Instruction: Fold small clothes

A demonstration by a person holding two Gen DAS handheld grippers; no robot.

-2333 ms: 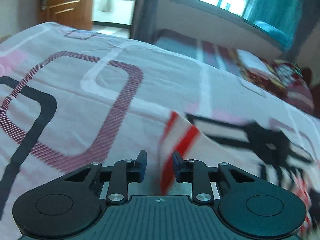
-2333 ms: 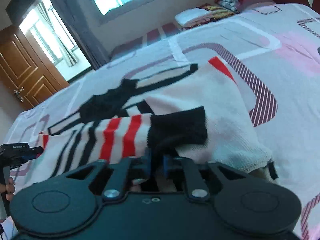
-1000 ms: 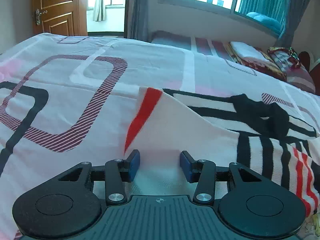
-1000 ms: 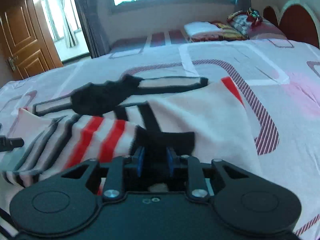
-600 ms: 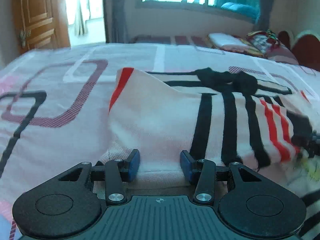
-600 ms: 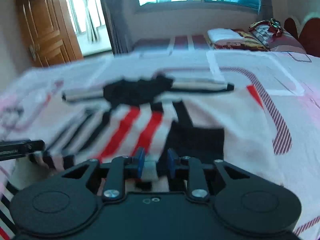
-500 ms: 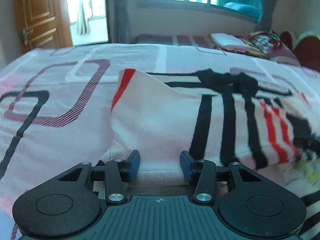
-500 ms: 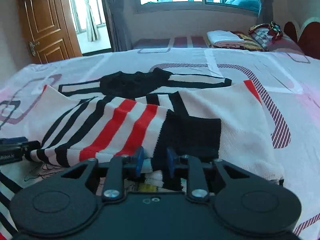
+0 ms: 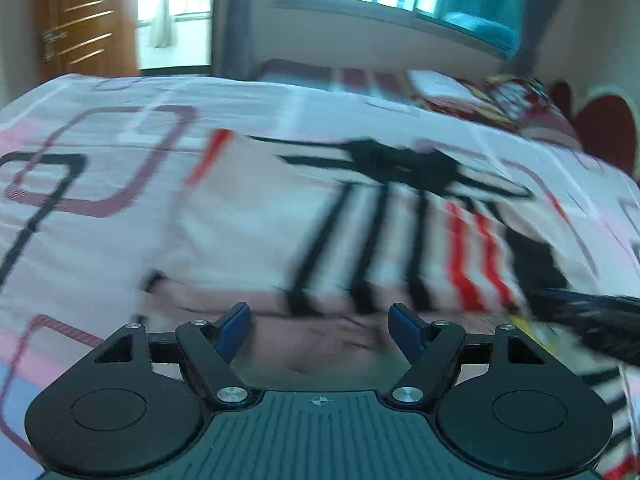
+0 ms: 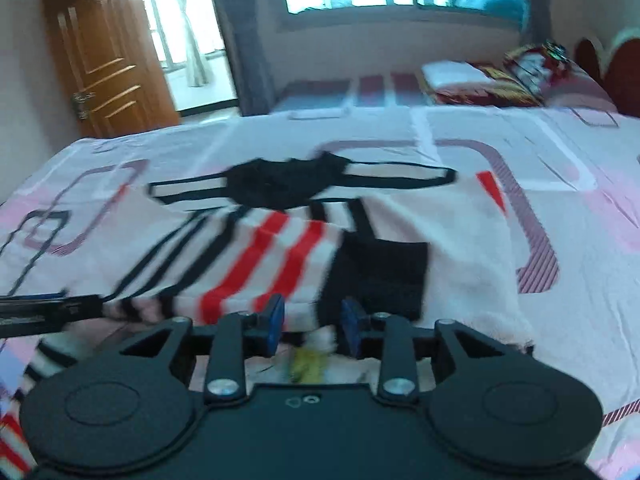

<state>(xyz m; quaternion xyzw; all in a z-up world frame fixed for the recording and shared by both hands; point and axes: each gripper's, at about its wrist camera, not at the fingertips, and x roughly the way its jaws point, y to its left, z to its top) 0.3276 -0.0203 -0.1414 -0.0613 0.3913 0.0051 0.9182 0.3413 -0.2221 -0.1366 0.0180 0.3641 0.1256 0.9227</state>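
A white knit sweater point(image 9: 240, 236) with black and red stripes and a black collar point(image 10: 284, 184) lies spread on the bed. Its striped sleeve point(image 10: 272, 256) with a black cuff point(image 10: 380, 276) is folded across the body. My left gripper point(image 9: 320, 320) hovers just short of the sweater's near hem; its jaws are opening wide with nothing between them. The jaws of my right gripper point(image 10: 312, 320) are opening too. The sleeve's near edge lies between its blue pads point(image 10: 276, 316), which do not press on it. Each gripper shows as a dark blur in the other's view.
A pink and white bedsheet point(image 10: 560, 184) with maroon and black rounded squares covers the bed. Folded bedding and pillows point(image 10: 488, 84) lie at the far right by a red headboard point(image 10: 624, 72). A cartoon-printed cloth point(image 10: 308, 364) shows under the sweater's near edge. A wooden door point(image 10: 108, 68) stands back left.
The left jaws spread wide and let go of the sweater's hem, drawing back from it. The right jaws widened a little around the folded sleeve. Both views are motion-blurred.
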